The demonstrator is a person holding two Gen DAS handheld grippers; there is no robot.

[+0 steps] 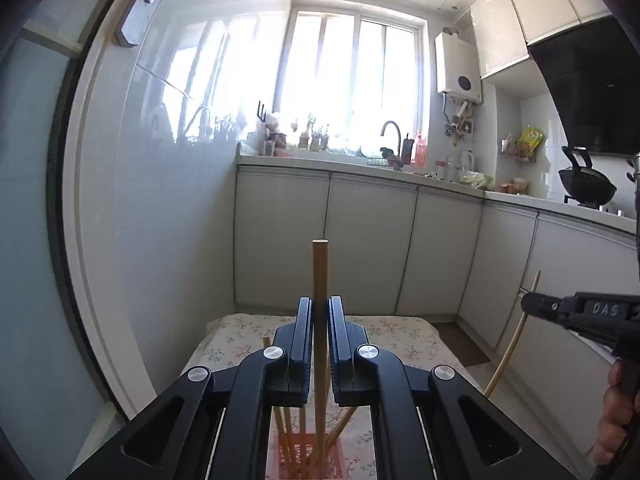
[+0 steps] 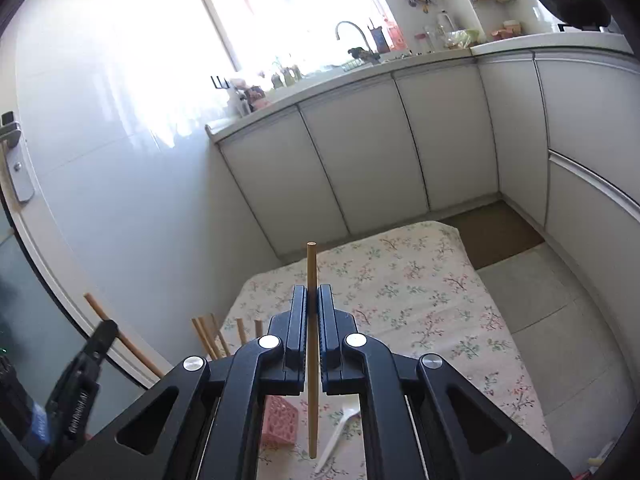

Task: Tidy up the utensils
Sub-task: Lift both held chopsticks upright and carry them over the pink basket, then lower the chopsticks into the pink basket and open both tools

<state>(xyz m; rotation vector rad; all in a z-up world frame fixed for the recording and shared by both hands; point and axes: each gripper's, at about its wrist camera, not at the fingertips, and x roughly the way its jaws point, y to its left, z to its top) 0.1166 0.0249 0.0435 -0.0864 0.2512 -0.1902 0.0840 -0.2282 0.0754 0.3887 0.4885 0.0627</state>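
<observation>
Wooden chopstick (image 1: 320, 280) clamped upright in left hand-held gripper (image 1: 320, 312) above pink basket (image 1: 308, 458) of chopsticks, right hand-held gripper (image 2: 313, 300) pinching another chopstick (image 2: 311, 352) over floral table (image 2: 420, 300), white spoon (image 2: 338, 434) beside basket

Left tongs (image 1: 320, 312) and right tongs (image 2: 312, 300), both raised, jaws nearly together, each clamped on something thin.

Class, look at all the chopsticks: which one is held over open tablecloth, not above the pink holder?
The chopstick in the right gripper; its lower tip hangs beside the pink holder, near the white spoon.
</observation>
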